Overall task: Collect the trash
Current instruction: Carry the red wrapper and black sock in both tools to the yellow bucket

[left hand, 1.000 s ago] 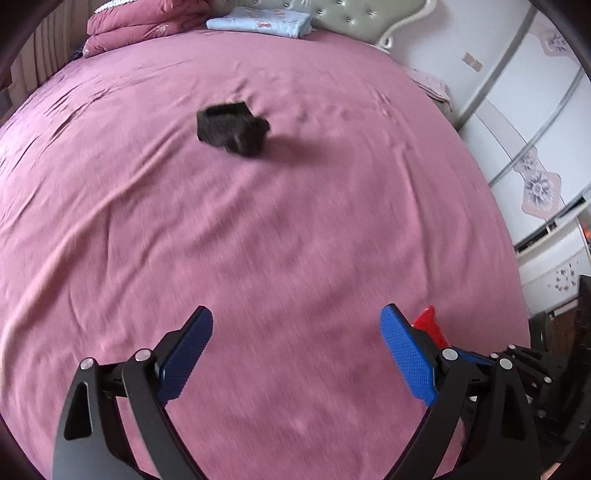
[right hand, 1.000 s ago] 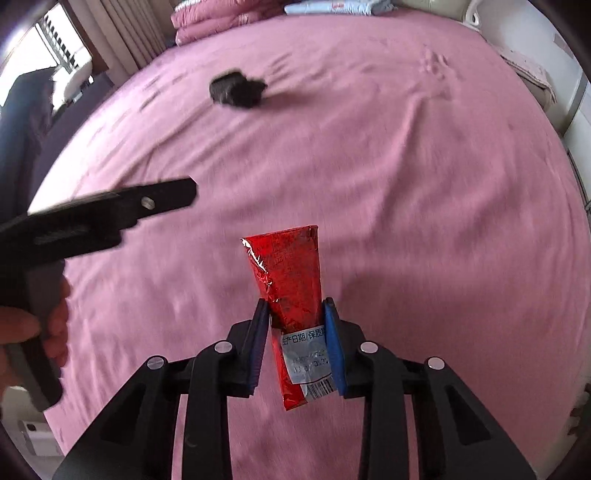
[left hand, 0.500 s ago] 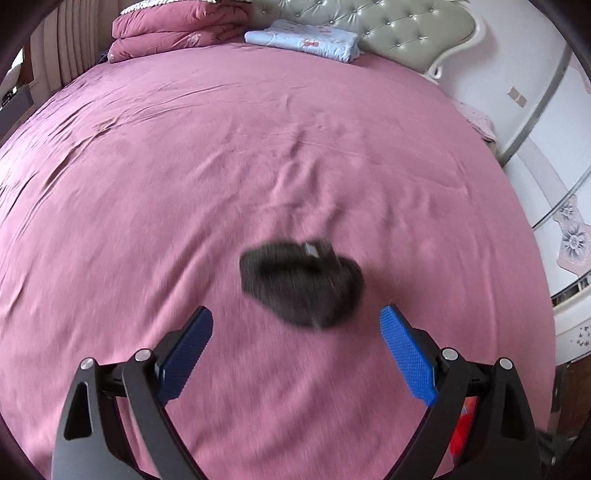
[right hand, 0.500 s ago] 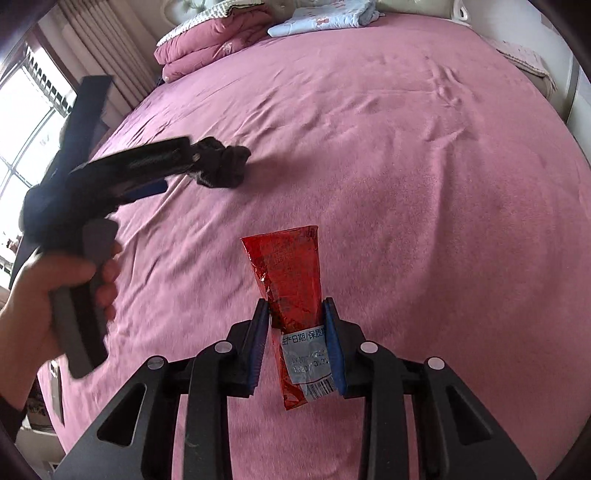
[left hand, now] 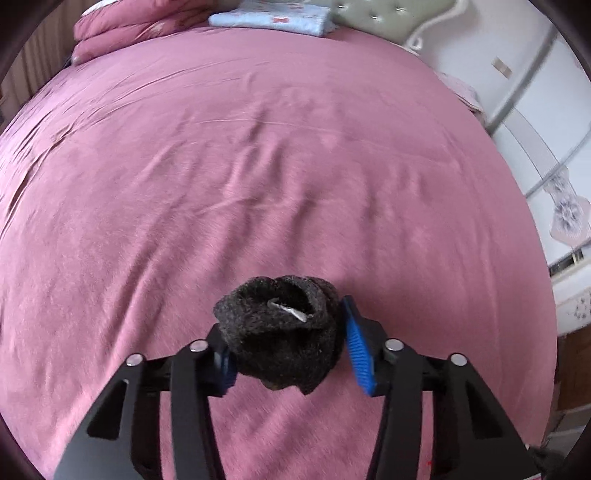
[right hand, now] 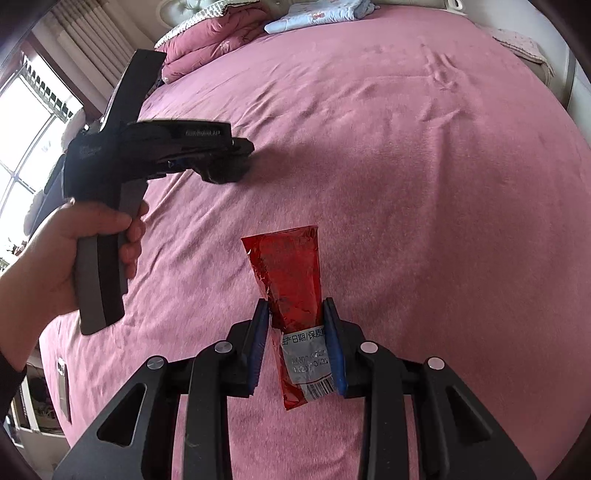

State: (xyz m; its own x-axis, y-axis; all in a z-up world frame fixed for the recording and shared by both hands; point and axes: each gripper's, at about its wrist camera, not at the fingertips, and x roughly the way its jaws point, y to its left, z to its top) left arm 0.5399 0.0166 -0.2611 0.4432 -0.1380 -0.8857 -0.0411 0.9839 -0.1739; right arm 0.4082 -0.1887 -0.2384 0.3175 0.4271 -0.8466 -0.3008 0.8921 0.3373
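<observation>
A dark grey fuzzy wad (left hand: 280,332), like a balled sock with a bit of white paper in it, sits between the blue pads of my left gripper (left hand: 286,347), which is shut on it just above the pink bedspread (left hand: 258,166). My right gripper (right hand: 297,347) is shut on a red plastic wrapper (right hand: 291,280) with a white label, held upright over the bed. The left gripper (right hand: 225,162) also shows in the right wrist view, held by a hand, and its fingertips hide the wad there.
Folded pink quilts (left hand: 122,29) and a light blue folded cloth (left hand: 273,14) lie at the head of the bed by a green tufted headboard (left hand: 391,18). White wardrobe doors (left hand: 546,140) stand to the right. A window with curtains (right hand: 33,110) is at the left.
My left gripper moved forward over the bed to the dark wad and closed on it. My right gripper kept holding the red wrapper, nearly still.
</observation>
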